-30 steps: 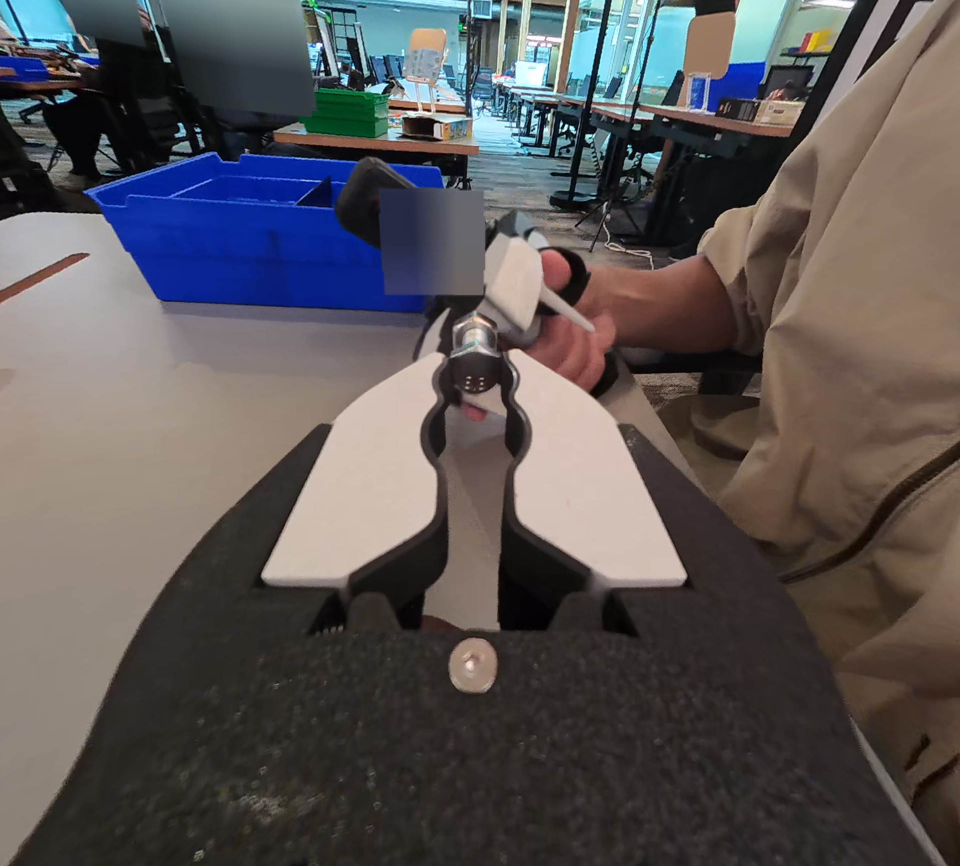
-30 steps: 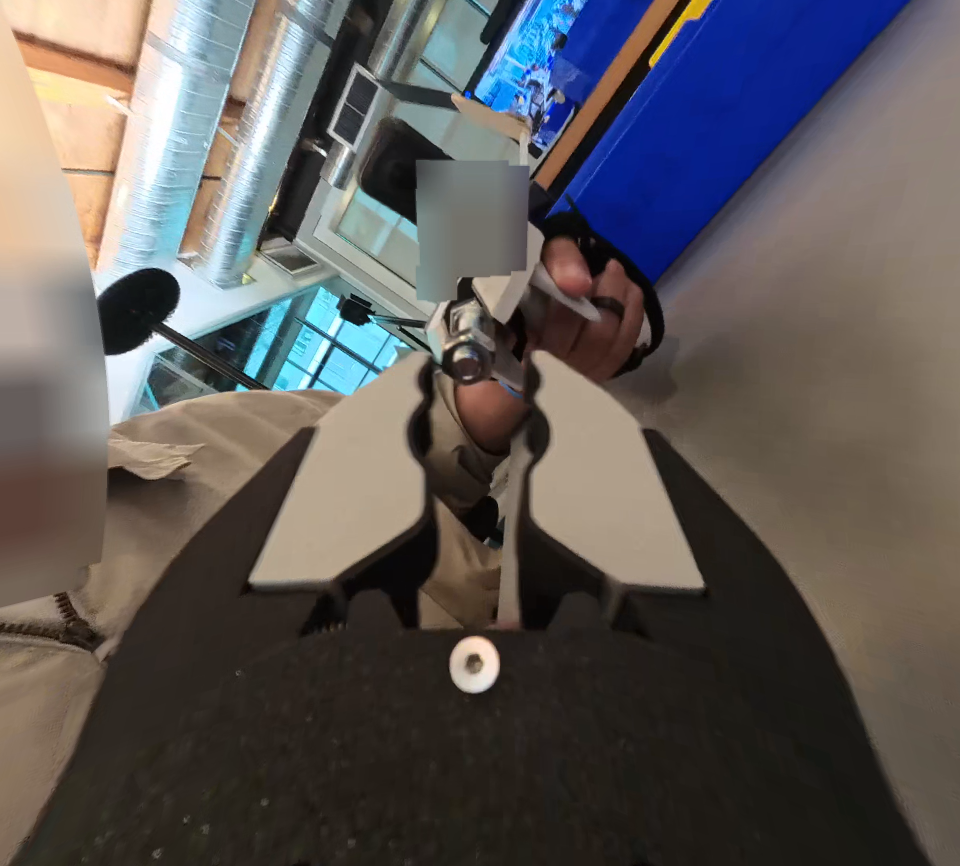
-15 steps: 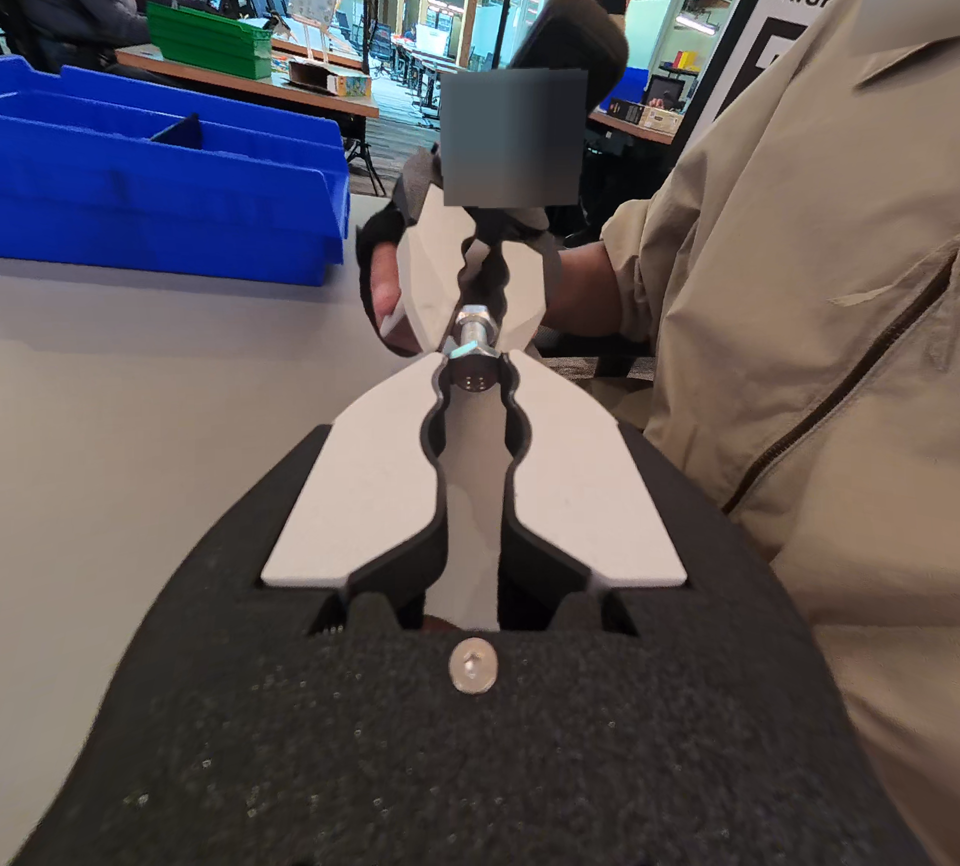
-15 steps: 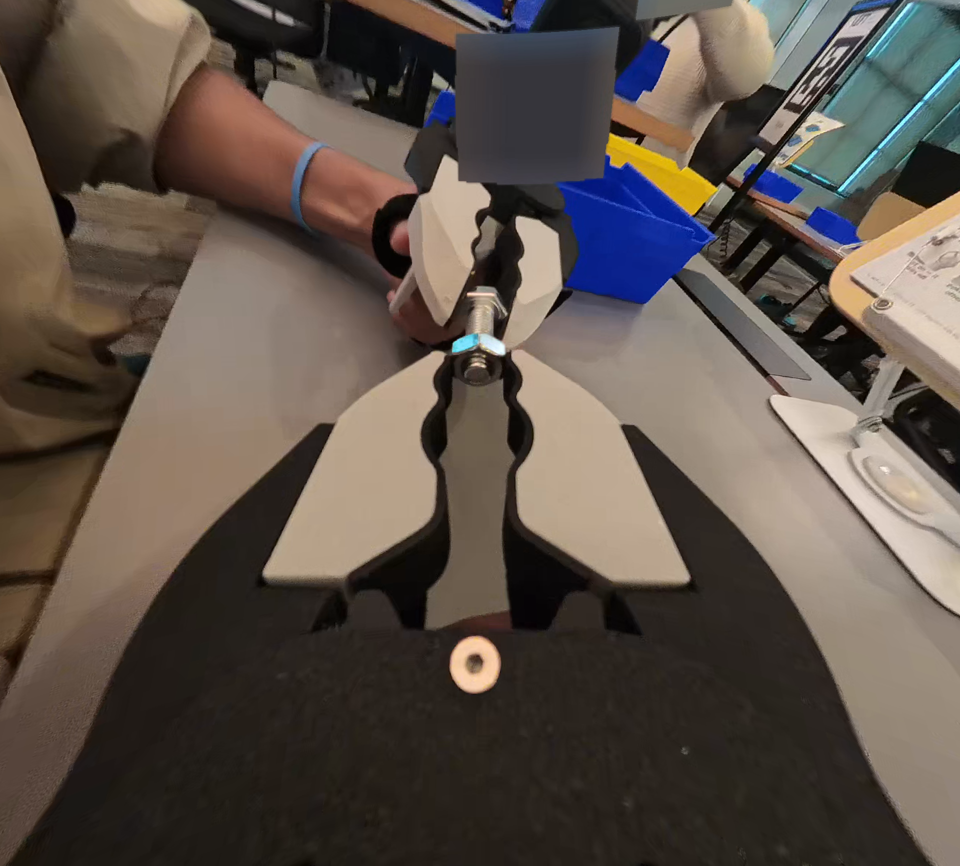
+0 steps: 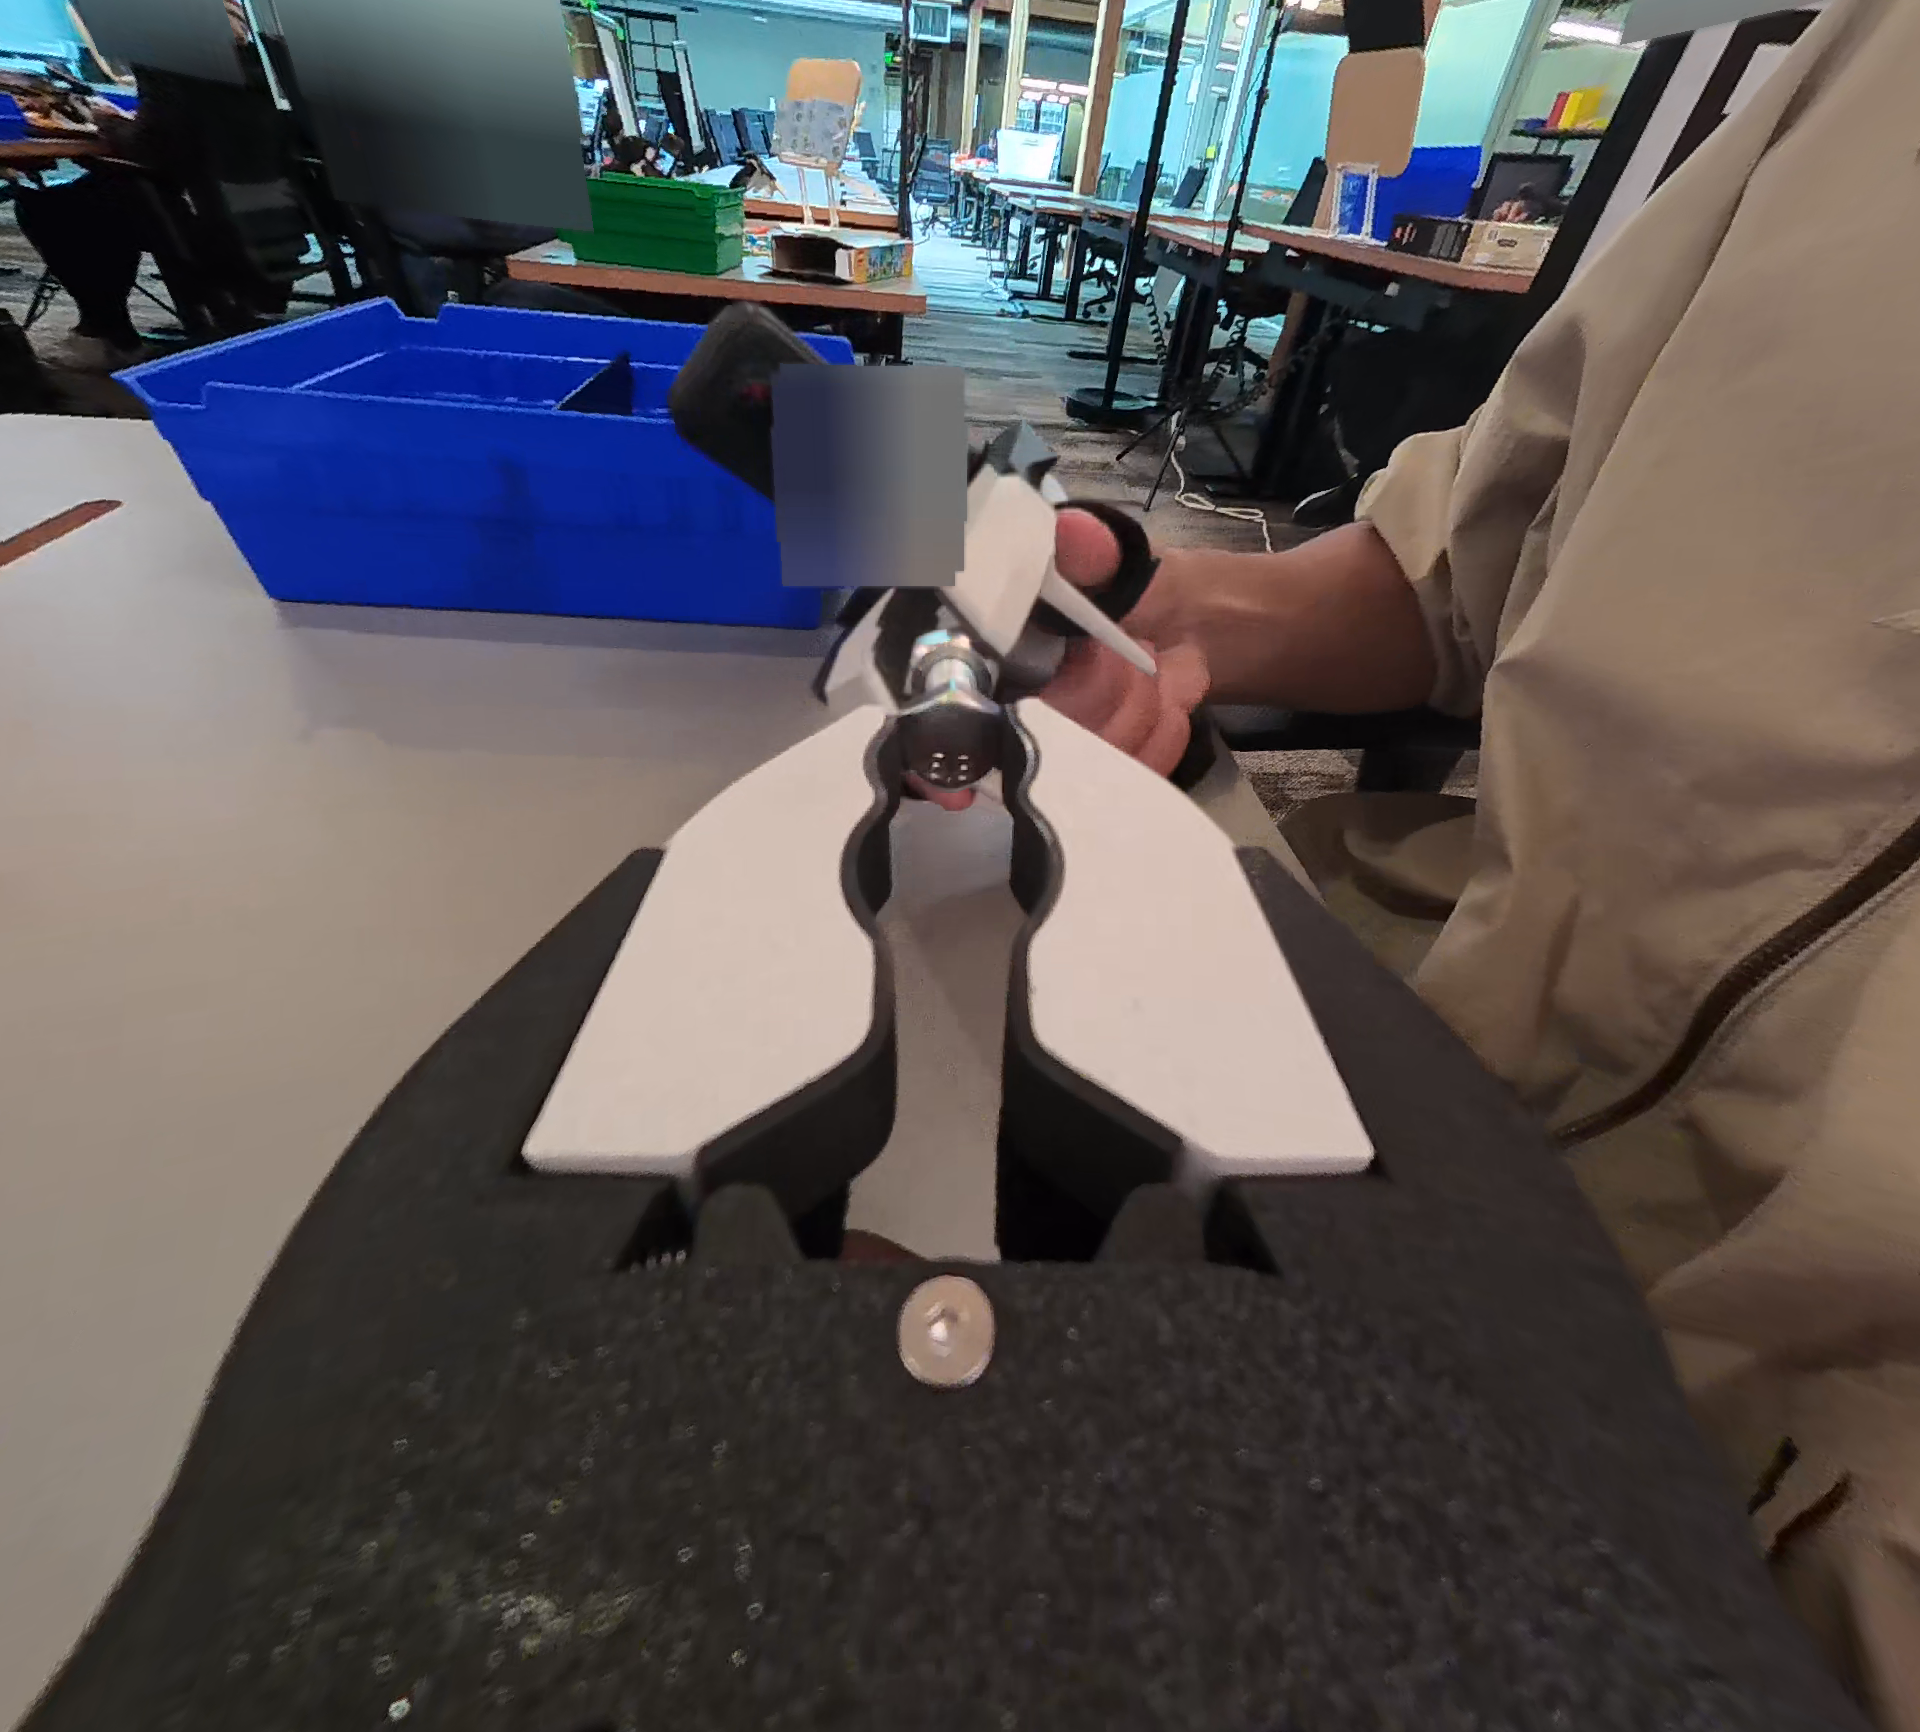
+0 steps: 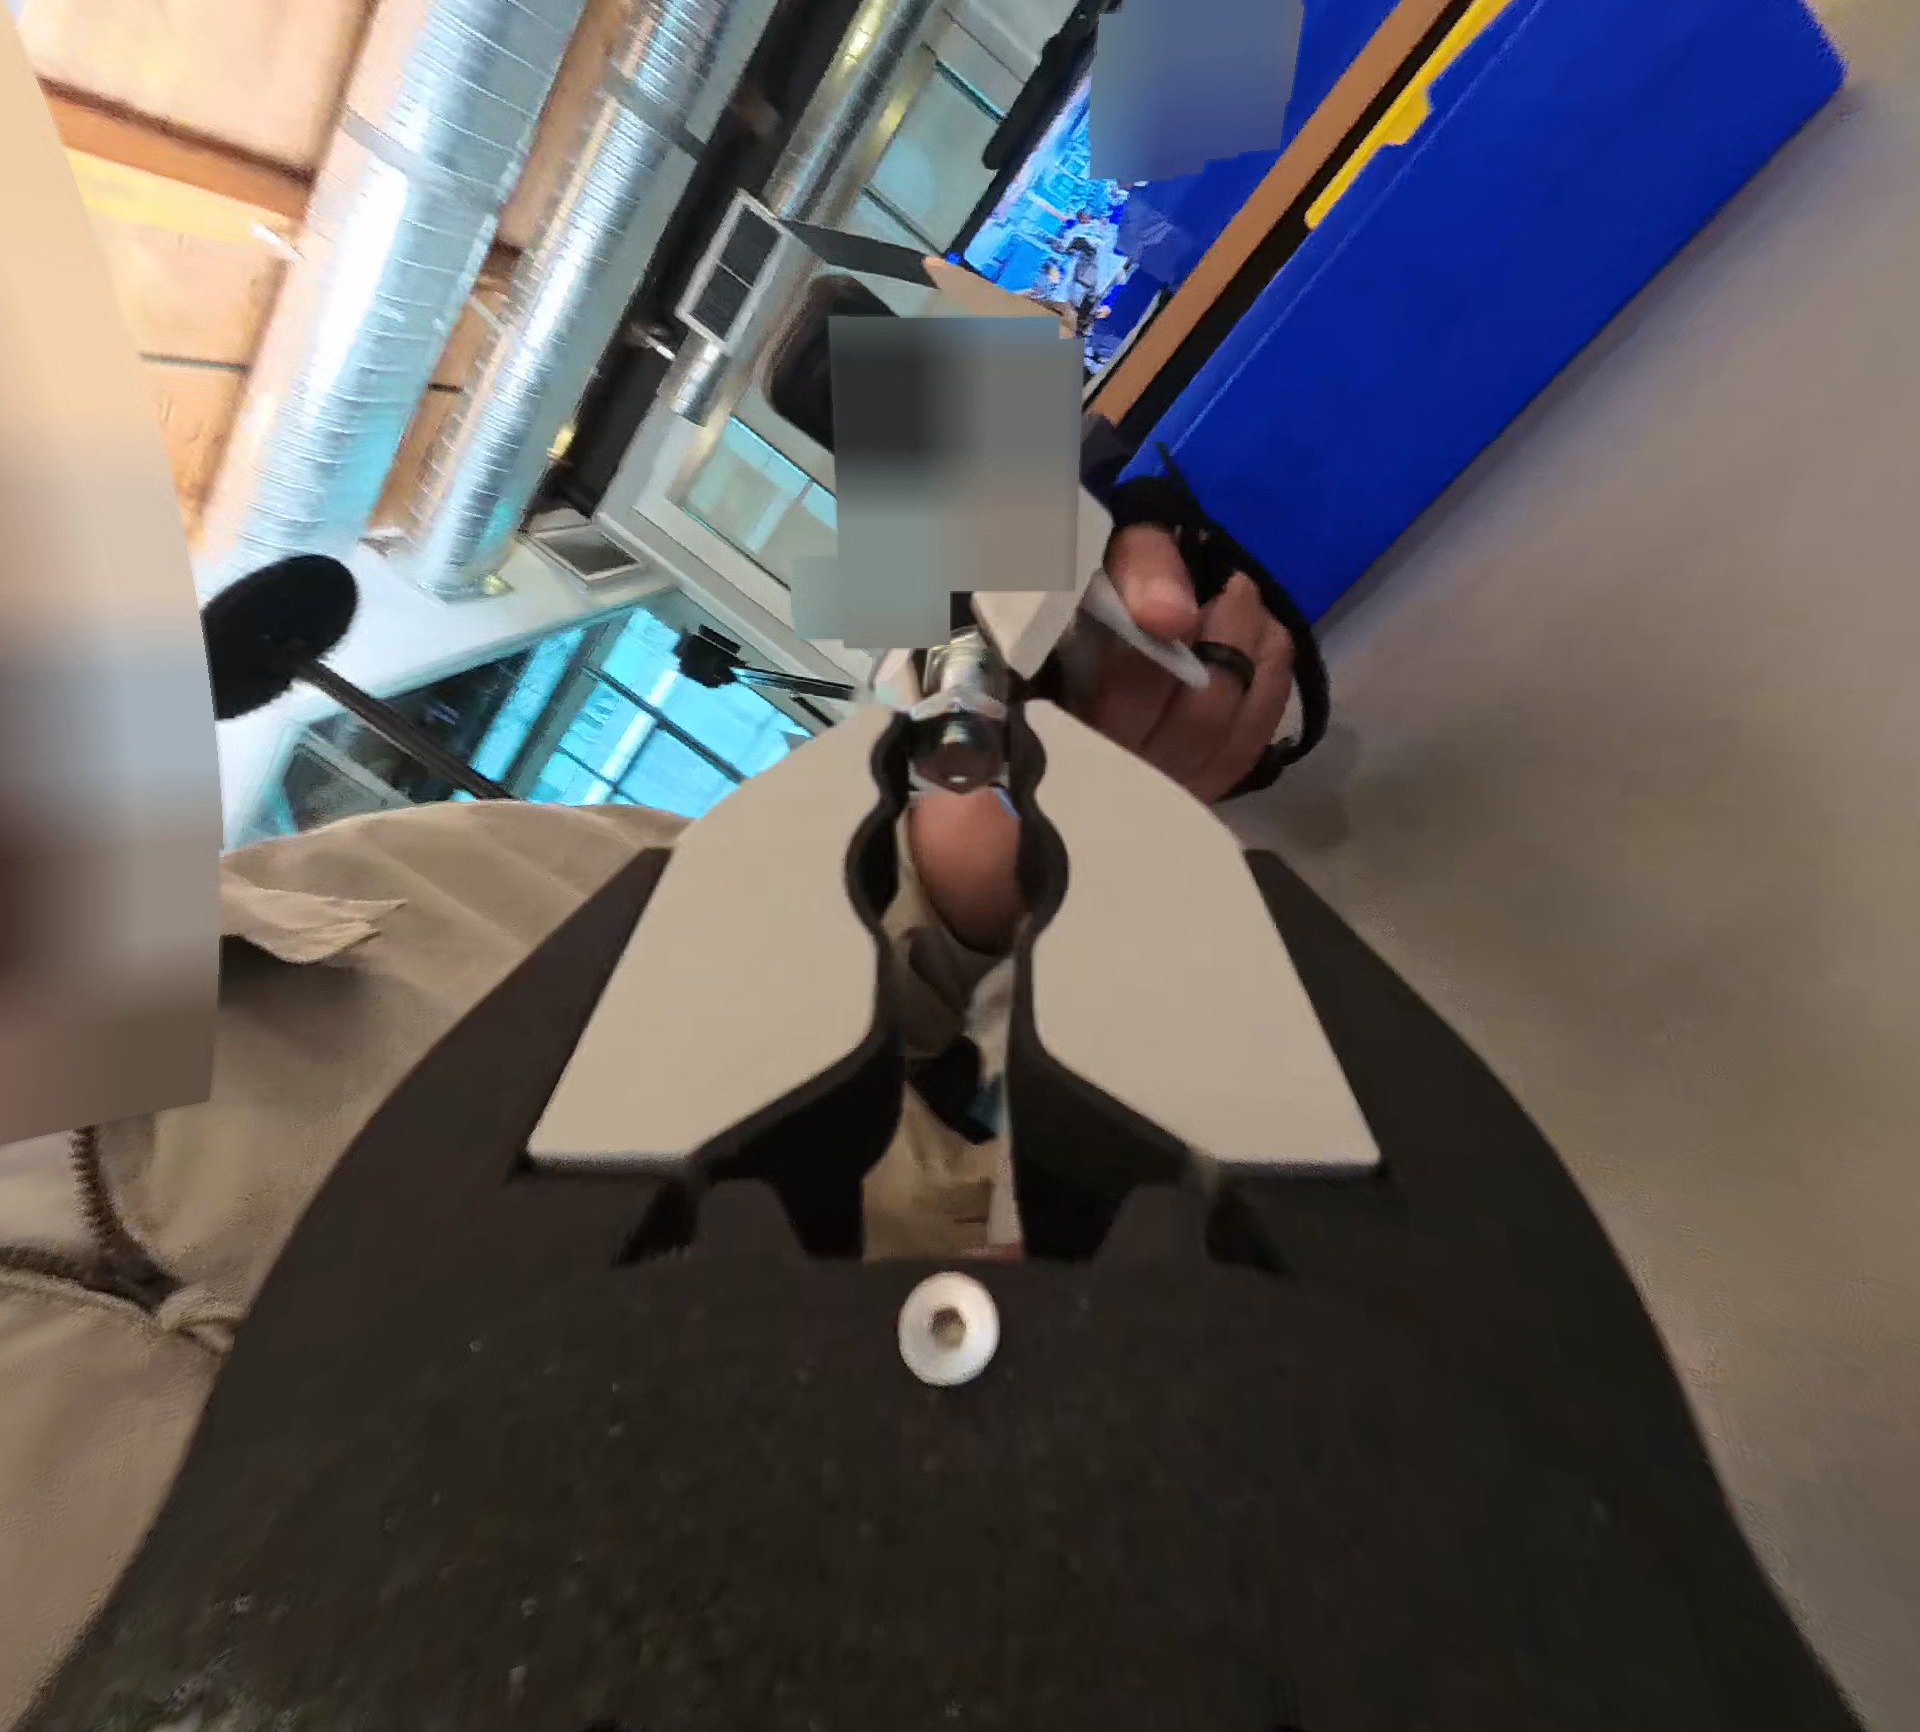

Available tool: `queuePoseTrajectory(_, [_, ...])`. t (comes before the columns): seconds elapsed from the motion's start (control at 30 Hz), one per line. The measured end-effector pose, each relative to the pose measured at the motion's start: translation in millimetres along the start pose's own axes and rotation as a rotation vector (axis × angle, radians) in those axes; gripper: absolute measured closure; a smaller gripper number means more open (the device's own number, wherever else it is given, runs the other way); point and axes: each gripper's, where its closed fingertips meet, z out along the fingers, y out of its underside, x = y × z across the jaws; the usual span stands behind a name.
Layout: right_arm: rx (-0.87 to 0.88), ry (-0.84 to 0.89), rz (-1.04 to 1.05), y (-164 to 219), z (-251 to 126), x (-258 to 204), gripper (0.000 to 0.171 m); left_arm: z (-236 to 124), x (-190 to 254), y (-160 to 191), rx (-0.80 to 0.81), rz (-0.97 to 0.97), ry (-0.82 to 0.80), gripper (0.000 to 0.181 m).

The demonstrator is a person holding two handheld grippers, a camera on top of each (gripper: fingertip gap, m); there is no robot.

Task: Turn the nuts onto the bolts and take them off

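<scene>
Bright daylit hall, wide-angle edge bending, right view tilted, motion-blurred, soft shadows

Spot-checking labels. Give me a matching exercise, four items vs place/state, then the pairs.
Items:
1. bolt head
2. nut
3. blue bin
4. green crate

Places/states:
A. on a far desk in the background
B. clamped in the left gripper fingertips
C. on the grey table, behind the grippers
D. clamped in the right gripper fingertips, on the bolt's thread

Pairs: 1-B, 2-D, 3-C, 4-A
</scene>
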Motion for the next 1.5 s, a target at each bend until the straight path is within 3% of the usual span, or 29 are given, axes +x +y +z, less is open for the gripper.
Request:
queuePoseTrajectory(0.13, [-0.062, 0.103, -0.28, 3.4, -0.5, -0.4, 0.154, 0.7, 2.9, 1.4, -0.004, -0.042, 0.037, 0.164])
queuePoseTrajectory(0.33, [-0.249, 0.308, -1.123, 15.2, -5.2, -3.8, 0.153, 4.0, 16.6, 4.0, -0.016, -0.114, 0.141, 0.164])
queuePoseTrajectory(0.4, [-0.277, 0.33, -1.258, 17.1, -7.6, -5.4, 0.154, 6.2, 19.3, 5.1, -0.022, -0.11, 0.149, 0.164])
queuePoseTrajectory(0.47, [-0.259, 0.321, -1.219, 18.0, -8.6, -8.5, 0.153, 7.1, 21.3, 4.9, -0.019, -0.105, 0.157, 0.164])
queuePoseTrajectory(0.5, [-0.227, 0.291, -1.152, 17.7, -8.2, -12.2, 0.145, 6.9, 20.0, 5.1, -0.017, -0.098, 0.147, 0.164])
queuePoseTrajectory(0.6, [-0.183, 0.212, -0.769, 13.4, -6.8, -8.8, 0.107, 3.3, 11.7, 4.2, -0.005, -0.082, 0.109, 0.164])
queuePoseTrajectory(0.63, [-0.162, 0.173, -0.608, 11.1, -6.2, -7.3, 0.104, 1.6, 8.9, 1.3, 0.012, -0.081, 0.097, 0.164])
queuePoseTrajectory(0.77, [-0.027, -0.008, -0.098, -4.5, -5.2, -10.4, 0.117, -2.5, -1.8, -1.1, 0.011, -0.012, 0.012, 0.164])
queuePoseTrajectory(0.93, [-0.018, -0.011, 0.145, 3.5, 1.2, 4.6, 0.151, 0.6, -4.1, 4.4, -0.025, 0.043, -0.029, 0.164])
queuePoseTrajectory(1.07, [-0.044, 0.041, -0.027, 6.2, 3.1, 5.0, 0.151, -0.4, -1.8, 3.9, -0.021, 0.0, 0.004, 0.164])
queuePoseTrajectory(1.33, [-0.265, 0.3, -1.038, 19.0, -3.7, 3.7, 0.151, 3.8, 16.4, 5.2, -0.019, -0.095, 0.139, 0.164])
queuePoseTrajectory(1.43, [-0.21, 0.272, -1.023, 18.6, -4.2, -5.5, 0.147, 5.2, 20.4, 3.1, -0.004, -0.091, 0.154, 0.164])
queuePoseTrajectory(1.5, [-0.141, 0.213, -0.8, 10.7, -4.2, -9.2, 0.121, 3.5, 15.2, 3.1, -0.003, -0.068, 0.119, 0.164])
